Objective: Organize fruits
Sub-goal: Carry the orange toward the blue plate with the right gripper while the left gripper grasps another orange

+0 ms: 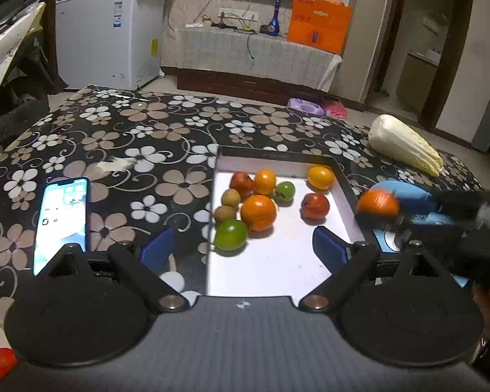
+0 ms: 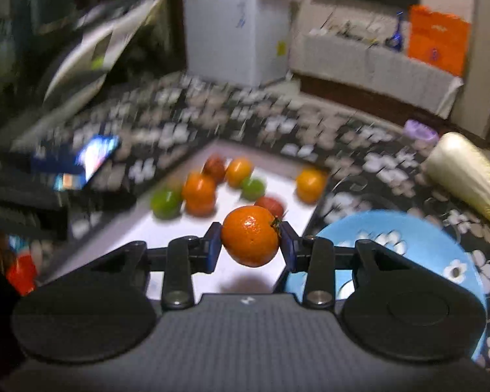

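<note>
A shallow white tray [image 1: 277,268] with a dark rim holds several fruits: oranges [image 1: 258,212], green fruits [image 1: 231,234], red fruits [image 1: 315,206] and small brown fruits [image 1: 225,213]. My left gripper [image 1: 243,250] is open and empty over the tray's near end. My right gripper [image 2: 250,245] is shut on an orange [image 2: 250,236], held in the air over the tray's right edge, beside a blue plate [image 2: 418,245]. From the left wrist view the held orange [image 1: 377,202] appears blurred above the blue plate [image 1: 405,192].
A phone [image 1: 62,222] with a lit screen lies left of the tray on the flowered tablecloth [image 1: 147,150]. A napa cabbage [image 1: 405,145] lies at the far right. A white chest freezer [image 1: 111,39] and a cabinet stand behind the table.
</note>
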### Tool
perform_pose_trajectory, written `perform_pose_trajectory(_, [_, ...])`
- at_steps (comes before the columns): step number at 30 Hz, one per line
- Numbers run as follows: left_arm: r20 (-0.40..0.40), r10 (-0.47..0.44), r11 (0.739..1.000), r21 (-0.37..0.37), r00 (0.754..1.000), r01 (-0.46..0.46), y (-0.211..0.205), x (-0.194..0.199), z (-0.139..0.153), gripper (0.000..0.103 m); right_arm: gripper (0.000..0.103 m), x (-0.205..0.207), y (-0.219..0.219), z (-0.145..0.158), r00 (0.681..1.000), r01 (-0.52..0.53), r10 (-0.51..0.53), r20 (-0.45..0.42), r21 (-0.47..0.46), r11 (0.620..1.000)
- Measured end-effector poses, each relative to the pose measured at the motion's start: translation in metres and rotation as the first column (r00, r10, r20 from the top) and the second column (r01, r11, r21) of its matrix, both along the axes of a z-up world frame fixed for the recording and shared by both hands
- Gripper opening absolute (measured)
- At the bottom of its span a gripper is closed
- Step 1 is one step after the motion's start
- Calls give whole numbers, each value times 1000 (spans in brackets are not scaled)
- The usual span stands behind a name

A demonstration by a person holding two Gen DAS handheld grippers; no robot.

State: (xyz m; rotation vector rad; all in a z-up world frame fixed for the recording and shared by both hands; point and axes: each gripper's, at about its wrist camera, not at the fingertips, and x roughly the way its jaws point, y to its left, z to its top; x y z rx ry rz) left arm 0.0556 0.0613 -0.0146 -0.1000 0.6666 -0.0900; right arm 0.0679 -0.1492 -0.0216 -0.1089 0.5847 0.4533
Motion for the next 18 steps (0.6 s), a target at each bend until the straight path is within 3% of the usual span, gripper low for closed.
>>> perform_pose_trajectory(6, [-2, -118, 990, 71, 993, 118, -27, 10, -4, 94, 41, -5, -14, 23, 997, 22, -31, 77, 104, 994])
perform_pose_trajectory(11, [9, -160, 983, 87, 987, 159, -40, 27, -7, 92, 41, -4, -10, 28, 996, 15, -23, 81, 96, 995])
perform_pose_trajectory(18, [-9, -155, 979, 133, 988, 155, -45, 62, -15, 82, 41, -4, -6, 28, 996, 10, -17, 86, 80, 997])
